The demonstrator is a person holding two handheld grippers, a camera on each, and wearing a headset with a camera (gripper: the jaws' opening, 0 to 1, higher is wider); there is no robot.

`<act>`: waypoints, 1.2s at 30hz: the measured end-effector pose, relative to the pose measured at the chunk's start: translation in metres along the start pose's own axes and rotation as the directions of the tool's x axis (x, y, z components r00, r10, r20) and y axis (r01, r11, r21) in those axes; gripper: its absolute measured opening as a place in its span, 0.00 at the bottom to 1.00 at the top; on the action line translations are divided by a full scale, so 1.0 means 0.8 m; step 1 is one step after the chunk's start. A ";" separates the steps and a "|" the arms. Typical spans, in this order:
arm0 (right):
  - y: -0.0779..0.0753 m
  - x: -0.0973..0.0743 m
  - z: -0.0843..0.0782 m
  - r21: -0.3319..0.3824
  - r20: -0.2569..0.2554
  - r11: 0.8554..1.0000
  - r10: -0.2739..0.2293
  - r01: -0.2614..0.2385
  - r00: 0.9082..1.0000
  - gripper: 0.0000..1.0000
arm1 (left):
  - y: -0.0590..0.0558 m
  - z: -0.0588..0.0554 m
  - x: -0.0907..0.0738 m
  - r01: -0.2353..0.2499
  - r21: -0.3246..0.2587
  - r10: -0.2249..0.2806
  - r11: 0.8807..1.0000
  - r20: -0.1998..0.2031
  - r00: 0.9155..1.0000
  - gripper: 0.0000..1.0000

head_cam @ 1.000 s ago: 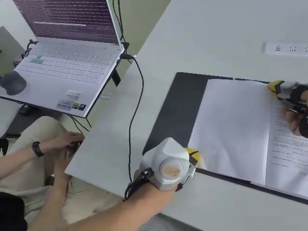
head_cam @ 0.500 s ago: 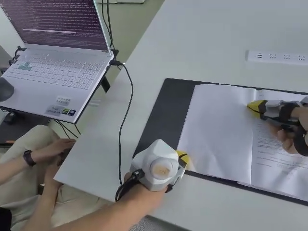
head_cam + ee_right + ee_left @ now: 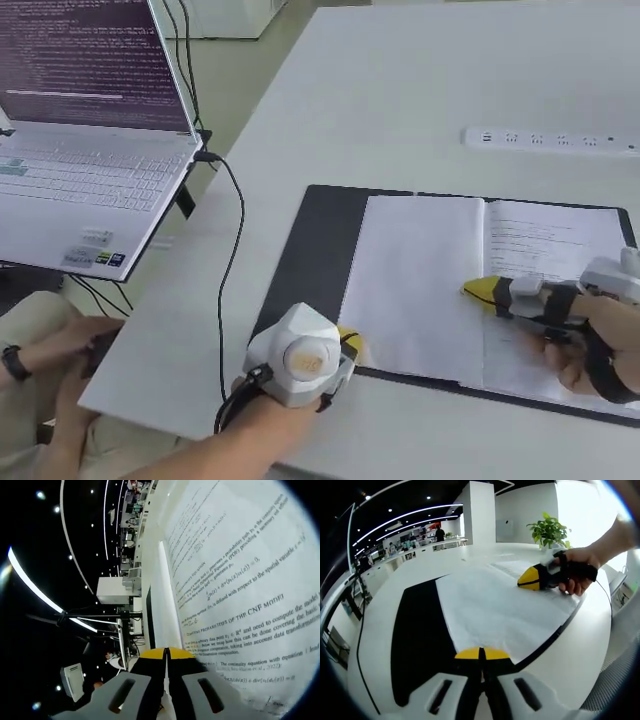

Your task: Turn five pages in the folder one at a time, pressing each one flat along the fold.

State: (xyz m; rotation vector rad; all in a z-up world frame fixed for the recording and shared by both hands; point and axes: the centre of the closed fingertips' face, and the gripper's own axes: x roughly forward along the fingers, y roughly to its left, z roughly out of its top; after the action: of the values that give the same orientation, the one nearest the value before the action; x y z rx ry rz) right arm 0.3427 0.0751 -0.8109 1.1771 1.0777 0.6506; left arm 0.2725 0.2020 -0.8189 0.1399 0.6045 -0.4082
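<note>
Fold: runs near-far, directly under right gripper tip.
Right gripper: jaws clenched, empty.
Left gripper: jaws clenched at folder page's near-left corner.

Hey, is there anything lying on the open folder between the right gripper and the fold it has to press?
Nothing visible. The right gripper, jaws shut, has its tip at the fold, and the pages along it are bare. The left gripper sits at the near edge of the folder, off to the side.
</note>
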 end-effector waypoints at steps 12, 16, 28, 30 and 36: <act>-0.004 -0.027 -0.073 -0.011 -0.031 1.000 -0.004 0.003 1.000 0.00 | 0.001 0.000 0.000 -0.001 -0.007 0.001 1.000 -0.010 1.000 0.00; -0.006 -0.033 -0.087 -0.001 -0.021 1.000 0.000 0.000 1.000 0.00 | 0.001 0.000 0.000 0.001 -0.007 -0.001 1.000 -0.014 1.000 0.00; -0.012 -0.052 -0.136 0.027 -0.054 1.000 -0.001 0.002 0.999 0.00 | 0.000 0.000 -0.003 0.002 -0.007 -0.003 1.000 -0.016 1.000 0.00; -0.012 -0.059 -0.146 0.014 -0.051 1.000 -0.007 0.008 0.999 0.00 | 0.000 -0.001 -0.004 0.002 -0.012 -0.002 1.000 -0.011 1.000 0.00; -0.005 -0.081 -0.147 -0.067 0.061 0.997 -0.027 0.032 0.998 0.00 | 0.001 0.000 -0.005 -0.007 -0.056 0.007 0.998 -0.003 1.000 0.00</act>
State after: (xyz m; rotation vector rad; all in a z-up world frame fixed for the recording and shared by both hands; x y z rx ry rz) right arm 0.2101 0.0654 -0.7954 1.1131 1.0132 0.6208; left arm 0.2698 0.2043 -0.8168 0.0888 0.6171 -0.3844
